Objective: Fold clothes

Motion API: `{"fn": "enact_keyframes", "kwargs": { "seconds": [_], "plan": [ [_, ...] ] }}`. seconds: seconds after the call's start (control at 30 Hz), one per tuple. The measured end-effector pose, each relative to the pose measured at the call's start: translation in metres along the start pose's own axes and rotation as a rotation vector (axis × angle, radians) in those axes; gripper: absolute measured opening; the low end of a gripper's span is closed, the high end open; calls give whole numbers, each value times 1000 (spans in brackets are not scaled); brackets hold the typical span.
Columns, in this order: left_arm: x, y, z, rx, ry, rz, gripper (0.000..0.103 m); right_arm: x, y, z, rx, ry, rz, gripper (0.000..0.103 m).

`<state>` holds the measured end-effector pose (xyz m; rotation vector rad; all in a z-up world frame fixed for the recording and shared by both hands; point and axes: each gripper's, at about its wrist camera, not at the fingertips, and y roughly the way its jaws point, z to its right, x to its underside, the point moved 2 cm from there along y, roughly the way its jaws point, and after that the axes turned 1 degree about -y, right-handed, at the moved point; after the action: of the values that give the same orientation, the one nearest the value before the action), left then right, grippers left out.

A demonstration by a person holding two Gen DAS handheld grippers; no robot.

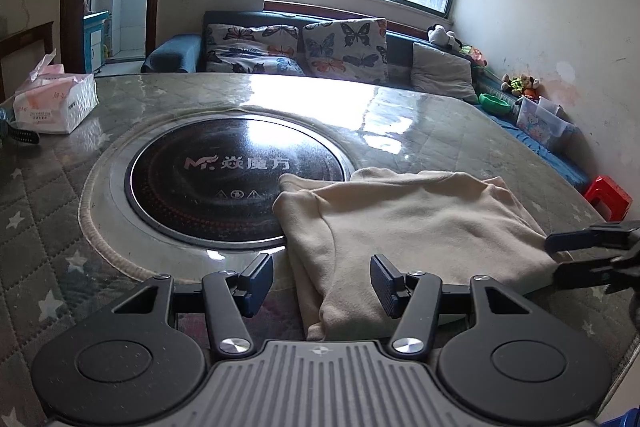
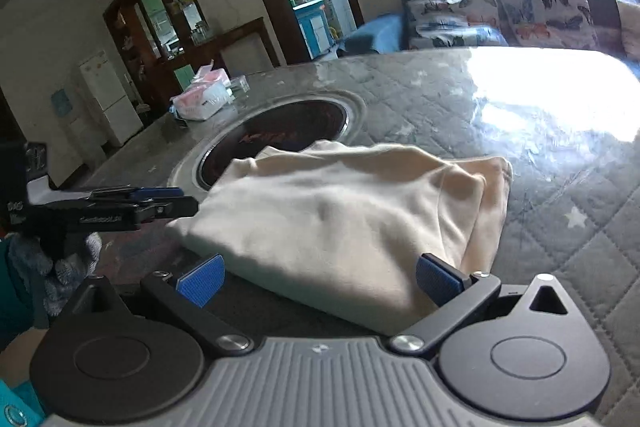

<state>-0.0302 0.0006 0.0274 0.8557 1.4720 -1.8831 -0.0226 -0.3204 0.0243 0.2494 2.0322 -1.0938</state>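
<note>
Quilted table (image 1: pixel 48 211): folded cream garment (image 1: pixel 416 223); left gripper (image 1: pixel 322 285), right gripper (image 2: pixel 318 277) jaws wide, empty.

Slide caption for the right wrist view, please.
Open right gripper faces a folded cream fabric garment overlapping the round black cooktop.

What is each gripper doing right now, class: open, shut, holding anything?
Left gripper: open, holding nothing, at the near edge of the cloth.
Right gripper: open, holding nothing, jaws either side of the cloth's edge.
</note>
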Motion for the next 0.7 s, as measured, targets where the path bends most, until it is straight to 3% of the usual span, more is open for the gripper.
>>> {"fn": "enact_keyframes", "kwargs": {
  "seconds": [0.37, 0.57, 0.7],
  "plan": [
    [1, 2, -1, 0, -7, -12, 58, -33, 16, -2, 3, -65, 20, 103],
    [2, 0, -4, -6, -15, -13, 58, -60, 62, 25, 8, -17, -36, 103],
    [0, 0, -7, -10, -17, -14, 59, -66, 72, 35, 22, 15, -31, 103]
  ]
}}
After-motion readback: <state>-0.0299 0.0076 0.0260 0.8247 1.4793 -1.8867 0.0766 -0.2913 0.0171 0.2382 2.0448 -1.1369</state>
